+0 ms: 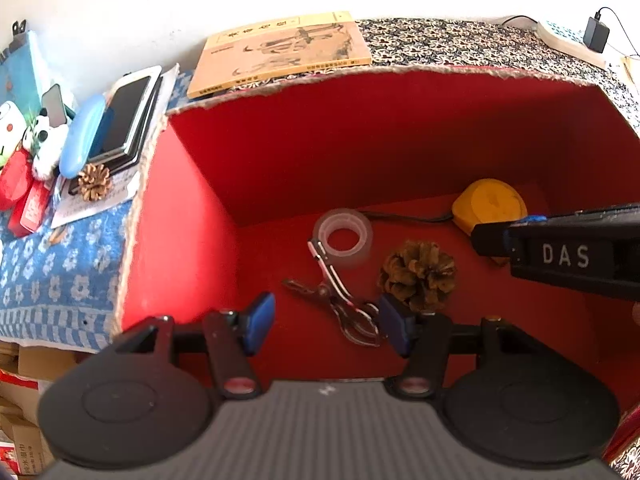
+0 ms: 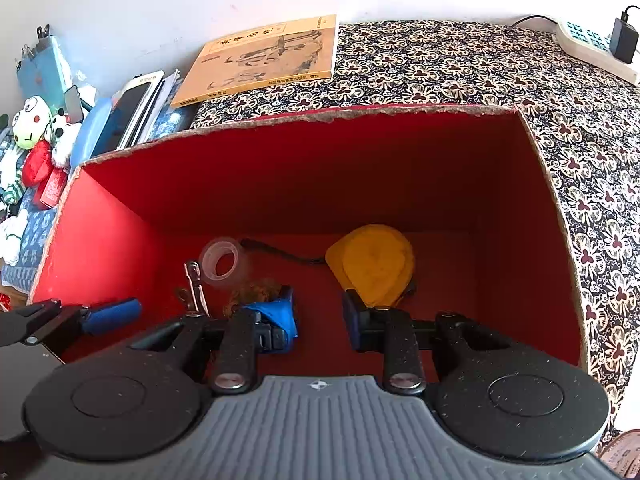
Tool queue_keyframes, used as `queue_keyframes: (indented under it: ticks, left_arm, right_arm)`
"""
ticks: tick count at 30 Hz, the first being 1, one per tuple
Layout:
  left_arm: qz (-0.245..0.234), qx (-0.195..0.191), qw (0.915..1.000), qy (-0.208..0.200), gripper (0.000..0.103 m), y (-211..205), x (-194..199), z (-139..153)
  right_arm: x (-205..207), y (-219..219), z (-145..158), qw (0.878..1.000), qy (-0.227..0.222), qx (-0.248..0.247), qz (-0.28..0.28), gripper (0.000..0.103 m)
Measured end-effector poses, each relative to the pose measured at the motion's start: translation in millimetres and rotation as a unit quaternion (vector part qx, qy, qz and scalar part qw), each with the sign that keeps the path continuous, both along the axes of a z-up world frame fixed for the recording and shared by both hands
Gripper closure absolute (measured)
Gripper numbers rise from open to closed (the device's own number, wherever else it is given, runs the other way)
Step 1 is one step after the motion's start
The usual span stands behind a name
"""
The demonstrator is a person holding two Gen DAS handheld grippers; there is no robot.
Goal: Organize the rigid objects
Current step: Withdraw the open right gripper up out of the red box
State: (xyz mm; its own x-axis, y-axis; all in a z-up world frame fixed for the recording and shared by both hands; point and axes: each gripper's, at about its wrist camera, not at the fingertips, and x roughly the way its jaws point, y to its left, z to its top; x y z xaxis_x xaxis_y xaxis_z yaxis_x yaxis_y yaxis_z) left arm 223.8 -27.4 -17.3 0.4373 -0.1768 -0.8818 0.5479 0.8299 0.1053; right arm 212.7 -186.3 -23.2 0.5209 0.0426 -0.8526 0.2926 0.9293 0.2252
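Both tongs hang spread and empty in the red box (image 2: 120, 216): left gripper (image 1: 326, 326) over scissors (image 1: 340, 300), right gripper (image 2: 318, 320) before the tape measure (image 2: 372, 268). Risk: the pine cone (image 1: 418, 274) between them gets knocked.

Surface ahead of the gripper: floral black-and-cream cloth (image 2: 460, 76), blue flowered cloth (image 1: 60, 264) at left. Directly on it: red open box (image 2: 304, 168) nearest; yellow book (image 2: 264, 60) beyond; white power strip (image 2: 592, 46) far right.
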Motion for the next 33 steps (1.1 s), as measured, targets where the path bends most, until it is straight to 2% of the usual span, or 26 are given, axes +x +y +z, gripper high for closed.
queue_keyframes:
  ticks: [13,14,18,27,31,33]
  left_arm:
    - [0.021,0.006,0.9998,0.002,0.042,-0.6,-0.6,-0.6]
    - [0.022,0.008,0.9997,0.001,0.042,-0.8,-0.6,-1.0]
    - [0.020,0.017,0.9997,0.002,0.041,-2.7,-0.3,-1.9]
    - [0.018,0.013,0.9998,0.002,0.023,-1.5,-4.6,0.7]
    - [0.021,0.015,0.9997,-0.003,0.022,-1.3,-8.1,1.3]
    - [0.024,0.015,0.9996,-0.004,0.022,-0.9,-8.3,1.8]
  right_arm:
    - [3.7,4.7,-1.2,0.999,0.016,-0.013,0.027,0.095]
    - [3.4,5.8,-1.0,0.999,0.015,-0.015,0.031,0.098]
    - [-0.7,5.1,3.4,0.999,0.001,-0.026,0.030,0.099]
    - [-16.1,-7.7,0.9,1.000,-0.002,-0.004,0.018,0.100]
    - [-24.2,-13.8,-1.6,0.999,-0.011,0.032,0.015,0.098]
    - [-26.2,-13.1,-1.0,0.999,-0.016,0.034,0.011,0.097]
